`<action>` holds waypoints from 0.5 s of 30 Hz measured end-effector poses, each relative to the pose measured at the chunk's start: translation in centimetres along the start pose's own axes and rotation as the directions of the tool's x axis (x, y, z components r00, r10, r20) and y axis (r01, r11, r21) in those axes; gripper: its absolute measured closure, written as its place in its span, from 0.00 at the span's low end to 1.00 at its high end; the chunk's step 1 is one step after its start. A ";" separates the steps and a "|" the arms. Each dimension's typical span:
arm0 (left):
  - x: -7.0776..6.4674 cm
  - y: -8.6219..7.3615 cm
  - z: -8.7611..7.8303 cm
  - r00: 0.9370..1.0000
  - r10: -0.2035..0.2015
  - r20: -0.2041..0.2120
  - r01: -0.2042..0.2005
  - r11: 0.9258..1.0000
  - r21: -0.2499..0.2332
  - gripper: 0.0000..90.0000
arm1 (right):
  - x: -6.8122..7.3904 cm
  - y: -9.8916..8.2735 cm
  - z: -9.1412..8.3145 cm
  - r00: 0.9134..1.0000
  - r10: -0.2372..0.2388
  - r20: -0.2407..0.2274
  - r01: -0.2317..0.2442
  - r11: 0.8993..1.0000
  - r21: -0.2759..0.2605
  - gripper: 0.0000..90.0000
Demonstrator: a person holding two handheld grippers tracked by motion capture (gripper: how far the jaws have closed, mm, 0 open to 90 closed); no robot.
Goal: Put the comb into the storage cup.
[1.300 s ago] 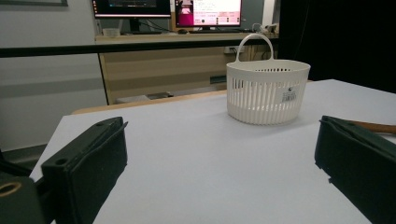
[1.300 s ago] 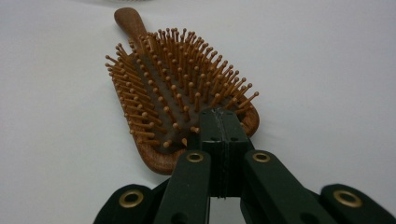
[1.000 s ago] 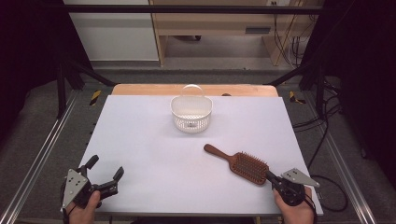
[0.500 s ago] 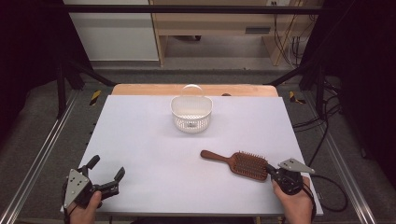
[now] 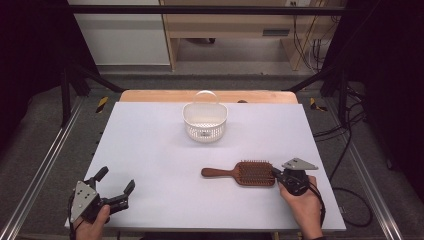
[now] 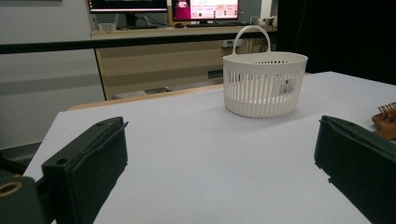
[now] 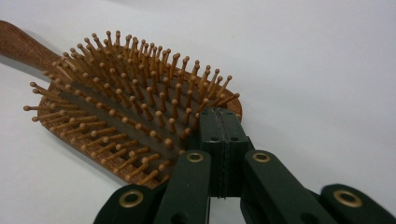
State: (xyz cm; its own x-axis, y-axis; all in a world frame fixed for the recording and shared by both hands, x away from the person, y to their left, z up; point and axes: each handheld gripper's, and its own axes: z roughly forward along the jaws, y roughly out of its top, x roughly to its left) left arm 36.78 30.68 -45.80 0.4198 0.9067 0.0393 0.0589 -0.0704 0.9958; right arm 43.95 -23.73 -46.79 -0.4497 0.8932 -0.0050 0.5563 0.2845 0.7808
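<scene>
Right gripper (image 5: 275, 173): jaws pressed together at the far edge of the hairbrush head, the tips touching its rim. In the right gripper view (image 7: 223, 122) the two pads meet with no gap between them, and whether a sliver of the rim is pinched there I cannot tell.
Hairbrush (image 5: 245, 173): wooden paddle brush lying flat on the surface, bristles up, at the right front of the sheet. Its handle points toward the left of the high view, its head toward the right gripper. Seen close in the right gripper view (image 7: 126, 116).
Left gripper (image 5: 116, 186): jaws spread wide with nothing between them, resting low at the left front corner of the surface, well apart from the hairbrush. In the left gripper view (image 6: 219, 154) bare sheet lies between the two black pads.
Basket (image 5: 205, 121): white slotted basket with a hoop handle, upright near the far middle of the surface, well apart from both grippers; also seen in the left gripper view (image 6: 264, 83).
Surface (image 5: 160, 150): pale sheet over a wooden top.
</scene>
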 end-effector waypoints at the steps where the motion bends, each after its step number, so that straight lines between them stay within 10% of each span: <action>1: 0.0 0.0 0.0 1.000 -0.001 0.000 0.001 1.000 0.000 0.03 | 0.4 0.3 0.3 1.000 -0.003 -0.006 0.003 1.000 0.005 1.00; 15: 0.0 0.0 0.1 1.000 0.000 0.007 0.000 1.000 0.007 0.03 | 5.5 3.7 4.1 0.992 -0.110 -0.065 0.111 0.994 0.015 1.00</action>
State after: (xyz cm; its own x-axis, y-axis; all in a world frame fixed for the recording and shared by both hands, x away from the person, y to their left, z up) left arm 36.85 30.60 -45.82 0.4265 0.9037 0.0385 0.0655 -0.0733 0.9952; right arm 46.42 -16.35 -46.52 -0.5528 0.8318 -0.0498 0.5134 0.3870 0.7659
